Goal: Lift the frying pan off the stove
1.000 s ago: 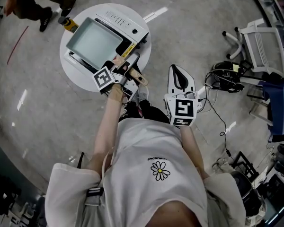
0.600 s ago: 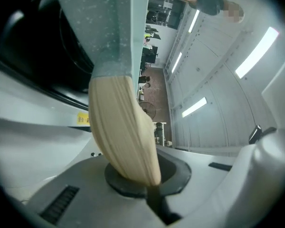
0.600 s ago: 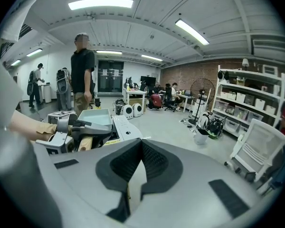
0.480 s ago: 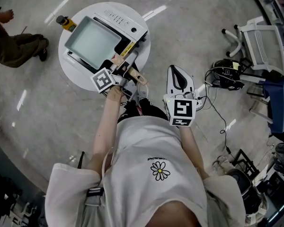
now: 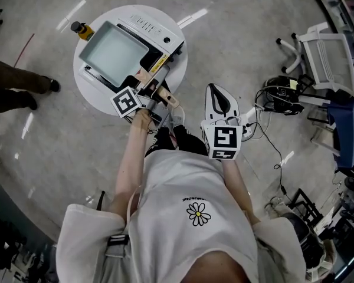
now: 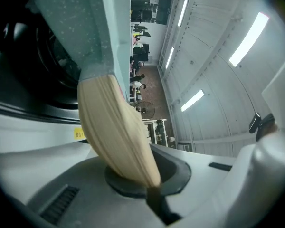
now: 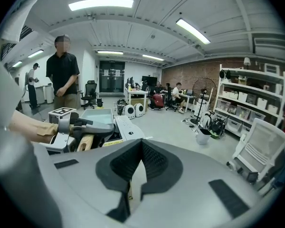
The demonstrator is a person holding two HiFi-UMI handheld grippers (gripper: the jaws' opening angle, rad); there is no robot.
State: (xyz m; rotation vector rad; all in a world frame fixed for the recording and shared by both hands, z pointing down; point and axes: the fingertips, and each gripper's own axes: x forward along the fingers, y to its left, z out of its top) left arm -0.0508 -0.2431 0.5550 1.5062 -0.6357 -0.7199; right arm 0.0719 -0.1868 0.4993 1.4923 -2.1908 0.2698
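A square pale-green frying pan (image 5: 115, 52) sits over the white stove (image 5: 159, 31) on a round white table (image 5: 91, 99). Its wooden handle (image 5: 144, 76) points toward me. My left gripper (image 5: 153, 86) is shut on that handle. In the left gripper view the handle (image 6: 116, 132) runs from the pinched jaws (image 6: 149, 186) up to the pan (image 6: 80, 27), tilted, with the dark burner (image 6: 42, 65) beside it. My right gripper (image 5: 218, 96) hangs over the floor right of the table, shut and holding nothing (image 7: 133, 184). From there I see the pan (image 7: 97, 117).
A small yellow-and-black bottle (image 5: 81, 28) stands at the table's far left edge. A person (image 7: 62, 75) walks by to the left of the table. A white chair (image 5: 327, 58) and cables with a headset (image 5: 283, 99) lie on the floor to the right.
The left gripper has rolled a little and shifted slightly up-left with the handle. The person at the left has walked down along the left edge. The right gripper has barely moved.
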